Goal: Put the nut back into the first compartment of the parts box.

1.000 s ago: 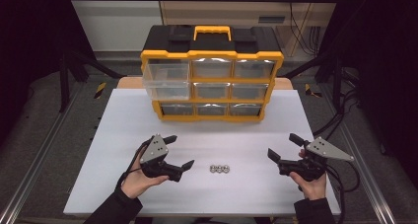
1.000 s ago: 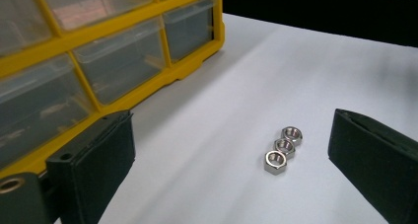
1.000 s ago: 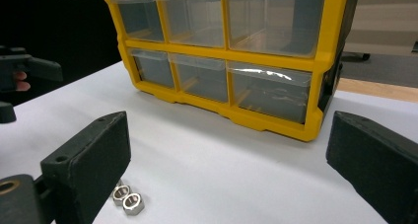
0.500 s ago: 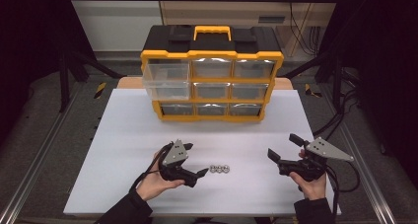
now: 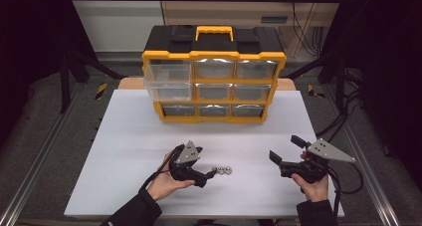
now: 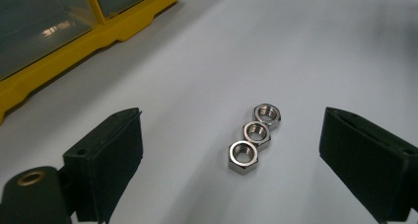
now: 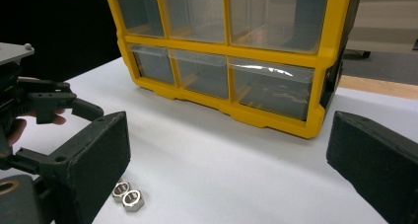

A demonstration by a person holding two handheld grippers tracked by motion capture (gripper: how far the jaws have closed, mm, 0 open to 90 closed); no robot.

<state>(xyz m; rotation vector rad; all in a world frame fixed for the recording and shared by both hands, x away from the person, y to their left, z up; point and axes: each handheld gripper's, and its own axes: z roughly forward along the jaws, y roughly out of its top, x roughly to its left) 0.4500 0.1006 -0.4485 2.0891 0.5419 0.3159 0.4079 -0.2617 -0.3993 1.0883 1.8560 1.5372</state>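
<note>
Beside the nuts [image 5: 222, 170] now, left gripper [image 5: 208, 174] has neared, jaws wide, just narrowing, empty.

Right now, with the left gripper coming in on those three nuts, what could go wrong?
1. The three nuts lie touching in a row, so the left gripper, whose jaws have just been closing a little with the nuts between them but untouched, may pinch several or push the row apart.
2. The nuts lie flat on the smooth white table; the pads may slide over them or flick one away.
</note>
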